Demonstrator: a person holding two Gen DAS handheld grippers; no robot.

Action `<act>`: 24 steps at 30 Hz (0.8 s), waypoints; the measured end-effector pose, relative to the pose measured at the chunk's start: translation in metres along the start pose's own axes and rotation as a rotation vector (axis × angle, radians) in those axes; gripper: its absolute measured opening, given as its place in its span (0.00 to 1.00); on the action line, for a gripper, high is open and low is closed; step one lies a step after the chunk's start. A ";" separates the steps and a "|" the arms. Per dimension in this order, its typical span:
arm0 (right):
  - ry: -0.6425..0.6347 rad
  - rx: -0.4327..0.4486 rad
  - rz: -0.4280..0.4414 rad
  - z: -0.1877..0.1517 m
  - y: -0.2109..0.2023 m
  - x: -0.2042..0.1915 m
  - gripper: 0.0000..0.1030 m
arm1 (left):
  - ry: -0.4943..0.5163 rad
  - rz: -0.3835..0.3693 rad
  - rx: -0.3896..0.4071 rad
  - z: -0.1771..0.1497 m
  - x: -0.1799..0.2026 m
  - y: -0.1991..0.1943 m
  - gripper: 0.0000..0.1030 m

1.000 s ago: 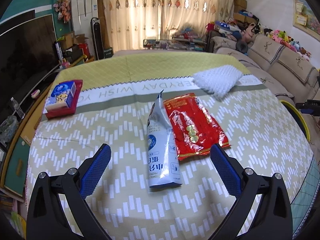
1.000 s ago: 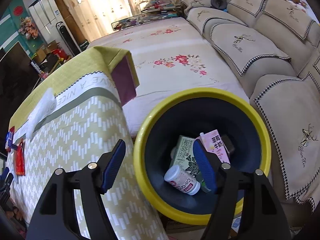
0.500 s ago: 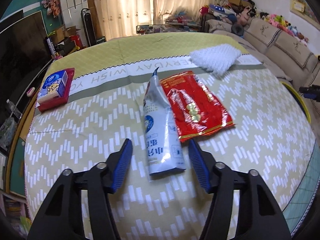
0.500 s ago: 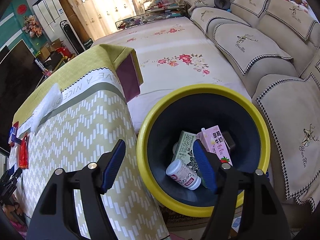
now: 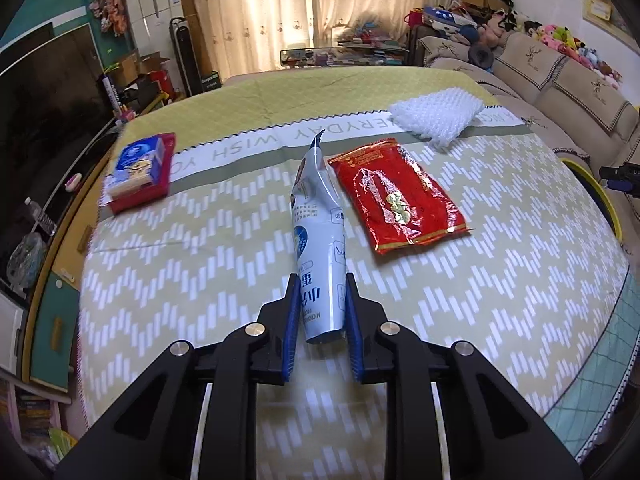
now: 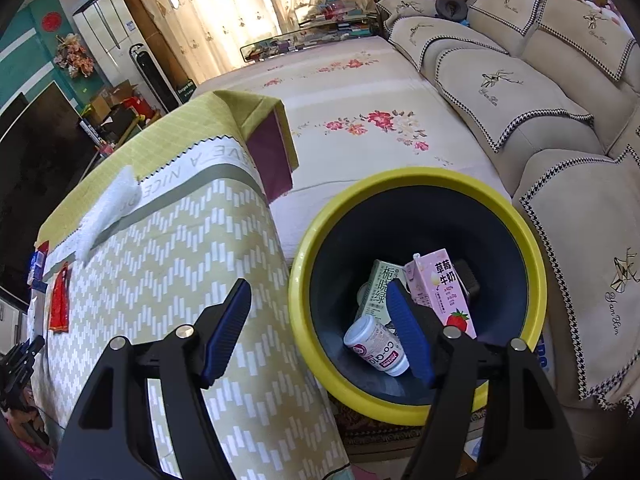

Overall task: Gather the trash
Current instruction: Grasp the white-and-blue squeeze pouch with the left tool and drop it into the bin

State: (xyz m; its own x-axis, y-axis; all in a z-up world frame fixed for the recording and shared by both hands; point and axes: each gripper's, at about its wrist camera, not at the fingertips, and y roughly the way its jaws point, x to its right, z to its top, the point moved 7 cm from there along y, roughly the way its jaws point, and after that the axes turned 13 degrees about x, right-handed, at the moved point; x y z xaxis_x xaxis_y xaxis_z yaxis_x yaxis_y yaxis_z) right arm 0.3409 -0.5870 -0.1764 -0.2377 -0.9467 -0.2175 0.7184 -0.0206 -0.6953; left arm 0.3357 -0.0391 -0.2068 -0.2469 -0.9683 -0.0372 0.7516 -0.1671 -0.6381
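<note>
Both pads (image 5: 295,312) against pouch (image 5: 320,240) edges

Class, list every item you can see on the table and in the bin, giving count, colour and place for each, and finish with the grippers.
milk-powder pouch: 1, white-blue, table centre, near end between the left fingers
snack packet: 1, red, right of the pouch
foam pad: 1, white, far right of table
box: 1, red with blue-white top, far left
bin: 1, yellow rim, dark inside, beside table
cartons: 2, pink and green, in bin
bottle: 1, white, in bin
left gripper: shut on pouch
right gripper: open, above bin edge
</note>
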 end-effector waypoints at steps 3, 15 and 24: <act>0.004 0.011 0.014 -0.001 -0.007 0.001 0.64 | 0.003 0.004 0.013 0.002 0.005 -0.016 0.21; 0.035 0.077 0.007 -0.004 -0.046 0.041 0.64 | 0.123 -0.132 0.058 0.028 0.109 -0.042 0.21; 0.093 0.115 -0.067 -0.019 -0.083 0.118 0.65 | 0.258 -0.339 0.050 0.061 0.248 -0.019 0.21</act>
State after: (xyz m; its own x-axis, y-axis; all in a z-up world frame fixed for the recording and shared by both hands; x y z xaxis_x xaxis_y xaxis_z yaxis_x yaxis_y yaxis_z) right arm 0.2410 -0.6912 -0.1576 -0.3430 -0.9083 -0.2395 0.7678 -0.1243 -0.6285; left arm 0.2974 -0.2875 -0.1575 -0.6252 -0.7800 -0.0265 0.6286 -0.4831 -0.6095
